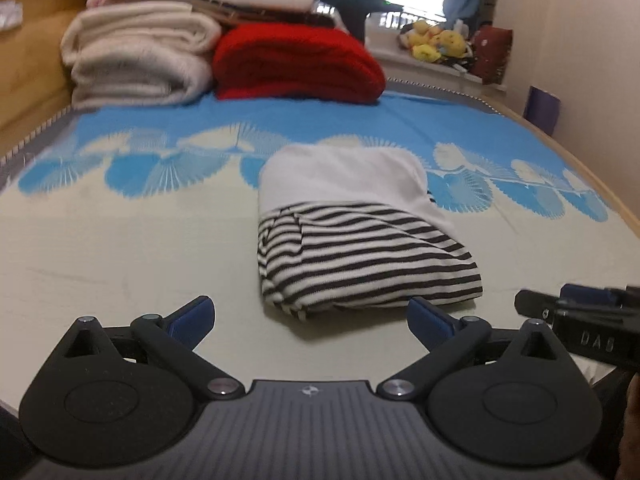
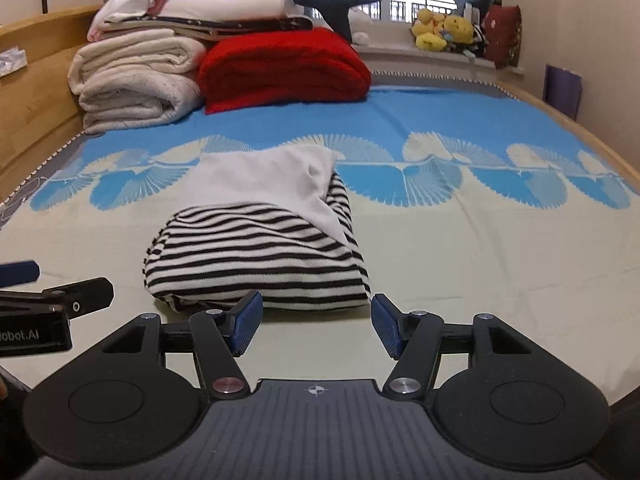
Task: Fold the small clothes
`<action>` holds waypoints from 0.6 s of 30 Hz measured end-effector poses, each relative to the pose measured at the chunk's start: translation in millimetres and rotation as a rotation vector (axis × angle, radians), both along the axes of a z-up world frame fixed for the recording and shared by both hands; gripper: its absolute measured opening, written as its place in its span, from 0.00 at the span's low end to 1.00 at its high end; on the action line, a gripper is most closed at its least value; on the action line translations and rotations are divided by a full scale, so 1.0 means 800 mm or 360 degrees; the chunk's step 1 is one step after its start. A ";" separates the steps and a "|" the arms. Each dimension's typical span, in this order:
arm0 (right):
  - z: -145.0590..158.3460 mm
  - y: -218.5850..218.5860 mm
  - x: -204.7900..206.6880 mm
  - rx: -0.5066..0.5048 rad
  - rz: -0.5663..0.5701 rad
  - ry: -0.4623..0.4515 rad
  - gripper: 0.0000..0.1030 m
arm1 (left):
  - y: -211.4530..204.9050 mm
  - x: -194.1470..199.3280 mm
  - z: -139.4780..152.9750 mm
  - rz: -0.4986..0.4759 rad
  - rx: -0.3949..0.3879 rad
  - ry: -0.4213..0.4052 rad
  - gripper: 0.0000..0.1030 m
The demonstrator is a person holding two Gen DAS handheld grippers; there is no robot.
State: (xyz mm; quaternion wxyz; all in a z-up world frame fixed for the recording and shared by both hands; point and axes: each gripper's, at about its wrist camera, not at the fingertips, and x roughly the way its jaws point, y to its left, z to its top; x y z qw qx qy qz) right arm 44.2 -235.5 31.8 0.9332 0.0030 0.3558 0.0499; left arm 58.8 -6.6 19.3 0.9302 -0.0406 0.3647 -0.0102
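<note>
Soft, light black-and-white striped folded cotton garment (image 2: 256, 256) at twelve o'clock; left gripper (image 1: 310, 320) and right gripper (image 2: 316, 322) released; pinch near hem

Each tool (image 1: 310, 322) (image 2: 316, 326) is matte black with 2 blue-padded fingers (image 2: 245, 322), silver pivot screws, ribbed grey base

The left claw (image 1: 310, 318) is held low and level with its blue-padded fingers (image 1: 426, 320) spread wide, gripping nothing. The right claw (image 2: 316, 320) sits just beside it, also level, fingers (image 2: 246, 320) parted and empty.
</note>
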 end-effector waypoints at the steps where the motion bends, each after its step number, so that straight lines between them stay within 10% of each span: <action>1: -0.003 0.002 0.001 -0.0009 0.0002 0.0009 0.60 | 0.001 0.001 -0.001 -0.0001 -0.0002 0.0009 0.99; 18: -0.007 0.012 0.005 -0.0018 0.0053 0.0019 0.60 | 0.000 0.004 -0.012 0.0014 -0.0023 0.0054 0.99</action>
